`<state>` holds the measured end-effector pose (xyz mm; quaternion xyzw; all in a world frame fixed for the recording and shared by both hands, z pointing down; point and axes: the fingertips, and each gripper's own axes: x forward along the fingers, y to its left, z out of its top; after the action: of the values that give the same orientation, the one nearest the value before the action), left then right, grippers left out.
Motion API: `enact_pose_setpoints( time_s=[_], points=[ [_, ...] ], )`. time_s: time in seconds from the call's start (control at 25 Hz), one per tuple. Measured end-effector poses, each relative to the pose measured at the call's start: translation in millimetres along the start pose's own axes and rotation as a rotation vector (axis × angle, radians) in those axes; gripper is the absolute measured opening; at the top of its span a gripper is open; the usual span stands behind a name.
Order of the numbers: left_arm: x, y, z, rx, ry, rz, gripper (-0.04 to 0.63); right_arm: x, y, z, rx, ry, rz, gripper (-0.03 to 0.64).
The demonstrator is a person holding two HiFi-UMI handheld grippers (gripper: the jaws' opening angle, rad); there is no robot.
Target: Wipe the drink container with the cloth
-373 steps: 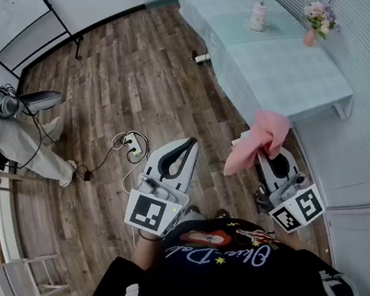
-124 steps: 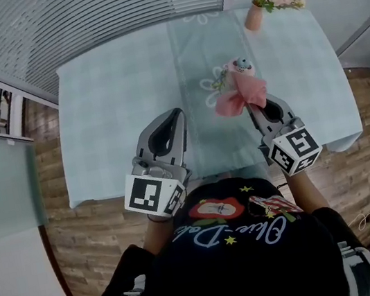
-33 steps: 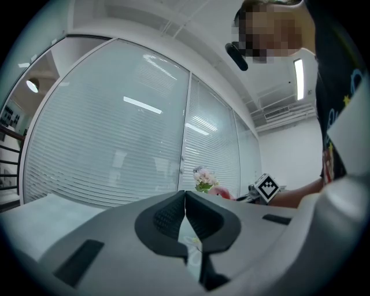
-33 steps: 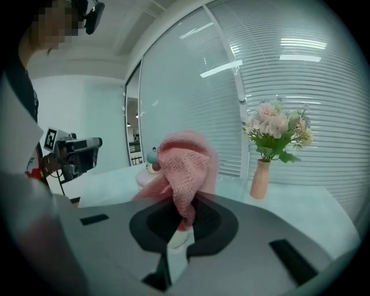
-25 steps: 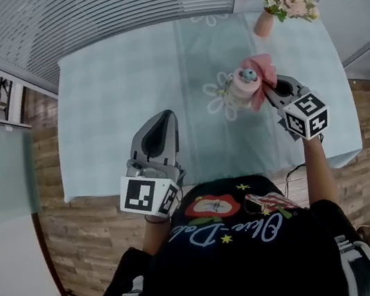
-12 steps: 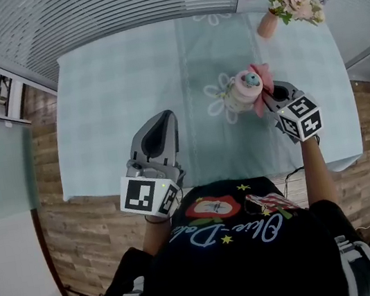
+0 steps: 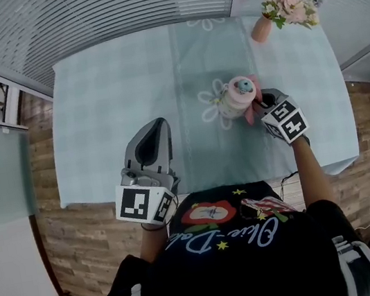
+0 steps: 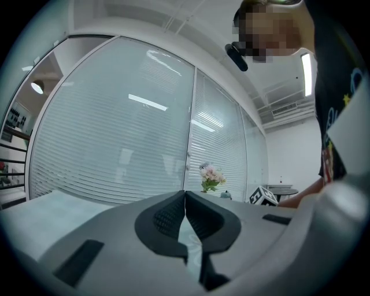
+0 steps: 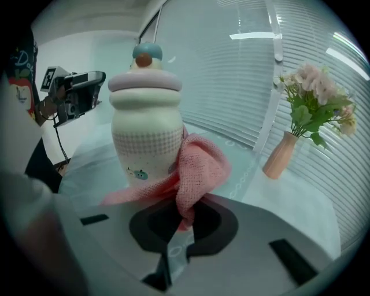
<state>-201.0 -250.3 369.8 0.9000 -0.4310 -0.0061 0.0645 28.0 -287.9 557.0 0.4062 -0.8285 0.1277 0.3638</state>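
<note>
Person standing at the near edge of a table covered in pale blue check is holding a gripper in each hand. From the head view, the right gripper is reaching in beside the container, which is standing upright right of the table's middle. From above only its pink lid and a sliver of the pink cloth are showing.

The right gripper view is showing more. The container's cream body is carrying a checked band and a small printed figure, and a blue knob is sitting on the lid. The jaws are clenching a bunch of the cloth, and the rest is lying against the container's lower right side.

The left gripper is being held over the near left part of the table, well apart from the container. Its own view is showing its jaws pressed together with nothing between them.

A vase of flowers is standing at the far right corner.
</note>
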Motion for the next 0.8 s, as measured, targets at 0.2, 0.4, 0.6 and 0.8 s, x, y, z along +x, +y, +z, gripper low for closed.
enact_pose_setpoints(
  time_s=[0.2,0.4,0.6,0.8],
  points=[
    [0.1,0.5,2.9,0.006,-0.011,0.003,0.005,8.9,0.9,-12.4,-0.060,0.072,-0.006,0.014],
    [-4.8,1.6,-0.4,-0.002,-0.001,0.005,0.005,16.1,6.5,-21.5,-0.100,0.120,-0.010,0.014],
    [-2.9,-1.2,2.0,0.003,-0.004,-0.005,0.005,17.8,3.8,-23.6,-0.121,0.138,-0.023,0.014],
    [0.1,-3.0,2.3,0.006,-0.002,-0.018,0.005,10.8,-4.5,-21.3,-0.128,0.128,-0.069,0.015]
  ],
)
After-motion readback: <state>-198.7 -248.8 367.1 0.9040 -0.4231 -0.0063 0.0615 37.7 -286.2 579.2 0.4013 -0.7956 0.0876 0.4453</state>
